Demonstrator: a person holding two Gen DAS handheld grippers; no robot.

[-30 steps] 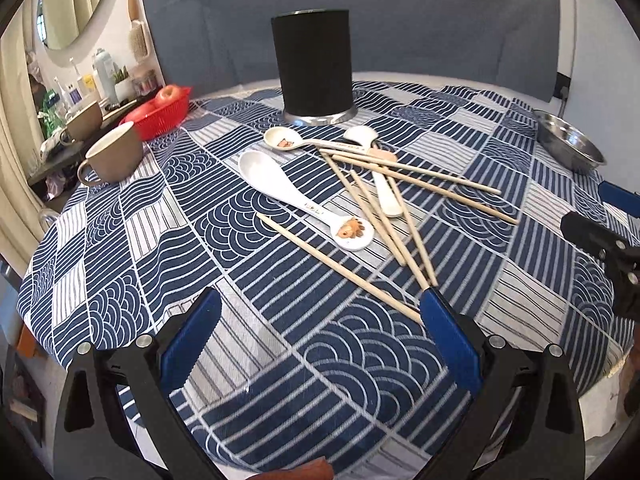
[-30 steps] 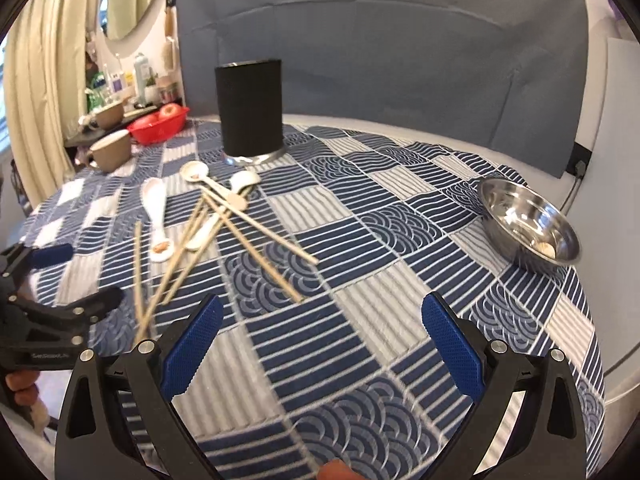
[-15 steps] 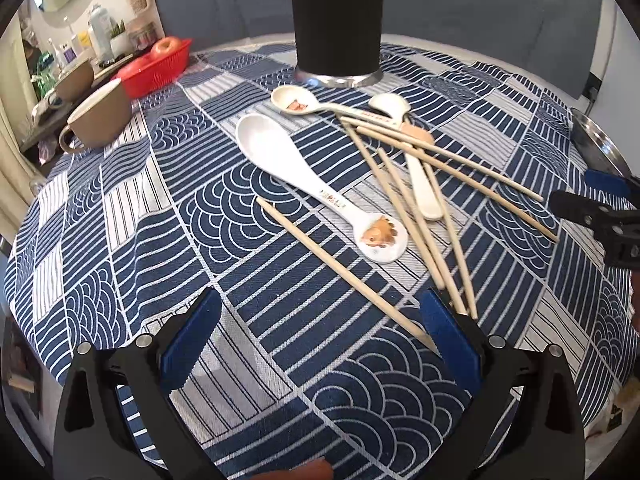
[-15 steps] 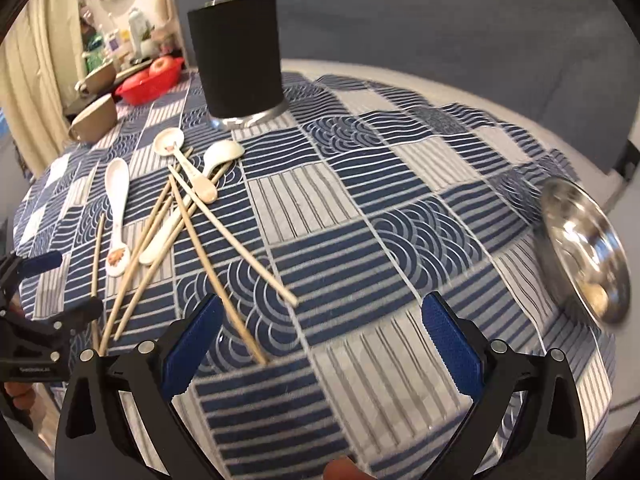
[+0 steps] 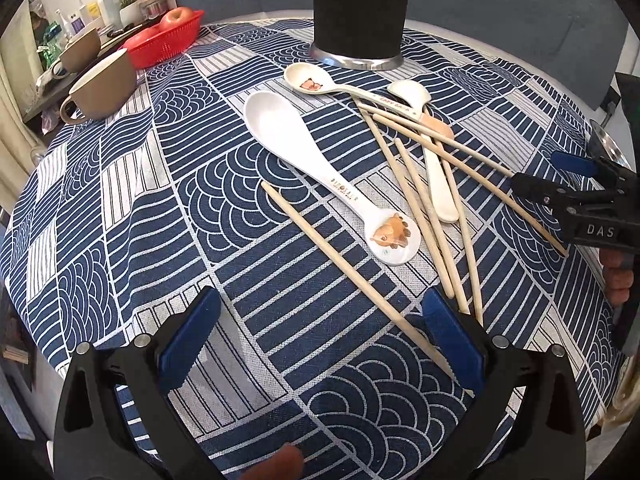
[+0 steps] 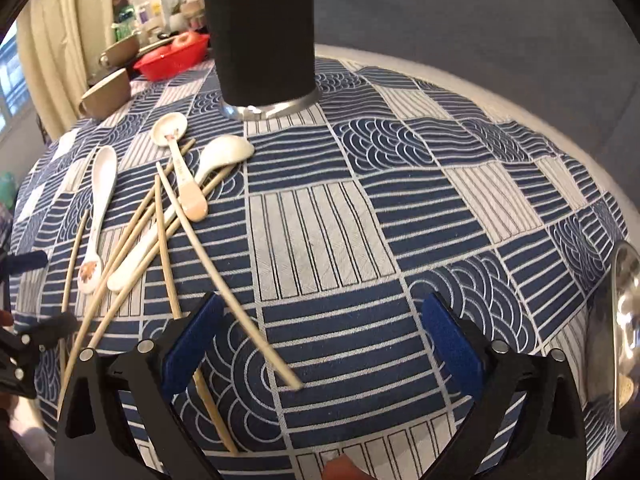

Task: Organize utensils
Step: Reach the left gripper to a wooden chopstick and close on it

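A tall black utensil holder (image 5: pixel 362 8) (image 6: pixel 262 36) stands at the far side of the patterned tablecloth. In front of it lie three white spoons, the largest (image 5: pixel 320 176) with a cartoon on its handle, and several wooden chopsticks (image 5: pixel 424 208) (image 6: pixel 224 276) crossed in a loose pile. My left gripper (image 5: pixel 320 344) hovers open above the near end of one lone chopstick (image 5: pixel 352 276). My right gripper (image 6: pixel 320 344) is open too, its left finger over the near ends of two chopsticks. The right gripper (image 5: pixel 560 184) shows at the right edge of the left wrist view.
A brown mug (image 5: pixel 100 84) and a red basket (image 5: pixel 164 40) holding an apple sit at the far left. A steel bowl (image 6: pixel 620 336) rests at the right table edge. Bottles and a second mug stand on a shelf beyond the table.
Both grippers have moved forward and lower toward the pile, so the utensils and holder look larger. Both stay open, holding nothing.
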